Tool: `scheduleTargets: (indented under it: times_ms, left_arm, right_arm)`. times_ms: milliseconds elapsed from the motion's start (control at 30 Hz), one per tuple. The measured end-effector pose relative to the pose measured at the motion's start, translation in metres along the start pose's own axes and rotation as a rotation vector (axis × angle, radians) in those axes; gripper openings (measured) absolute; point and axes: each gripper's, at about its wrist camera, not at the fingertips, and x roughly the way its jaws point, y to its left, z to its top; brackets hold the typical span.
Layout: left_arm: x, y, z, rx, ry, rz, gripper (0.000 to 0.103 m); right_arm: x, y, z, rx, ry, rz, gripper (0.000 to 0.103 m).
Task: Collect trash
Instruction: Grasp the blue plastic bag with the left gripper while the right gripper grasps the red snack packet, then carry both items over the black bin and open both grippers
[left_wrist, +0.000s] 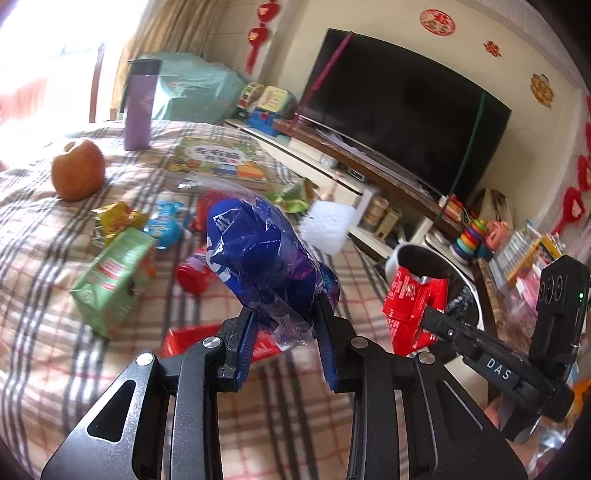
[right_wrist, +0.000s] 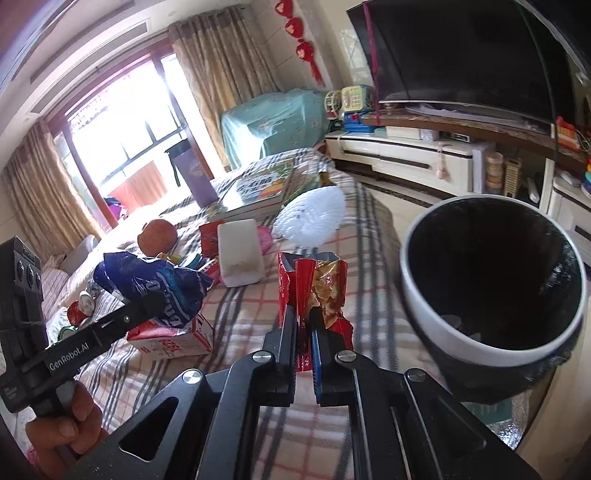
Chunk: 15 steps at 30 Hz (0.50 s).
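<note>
My left claw (left_wrist: 284, 317) grips a crumpled blue wrapper (left_wrist: 258, 258), its pads pressed into the lower end, and the wrapper stands up clear of the checked cloth on the table (left_wrist: 55, 332). My right claw (right_wrist: 303, 325) is clamped tight on a red snack packet (right_wrist: 314, 284), whose torn top gapes upward. I take the white-rimmed bin (right_wrist: 491, 280) with its black liner as my landmark: the red packet hangs just left of its rim, and the blue wrapper is farther left again, over the table. More litter lies on the table beyond both, away from the bin: a green carton (left_wrist: 114, 280), a red cap (left_wrist: 194, 273), a yellow wrapper (left_wrist: 118, 218). An apple (left_wrist: 77, 170) sits farther out. A white brush (right_wrist: 314, 218) lies behind the bin's left side.
</note>
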Motion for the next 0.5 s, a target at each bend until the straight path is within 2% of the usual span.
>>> scheduleTargets:
  times_ms: [500]
  left_arm:
    - [0.022, -0.057, -0.012, 0.113, 0.076, -0.066, 0.028]
  right_arm:
    - [-0.033, -0.040, 0.002, 0.070, -0.057, -0.042, 0.006]
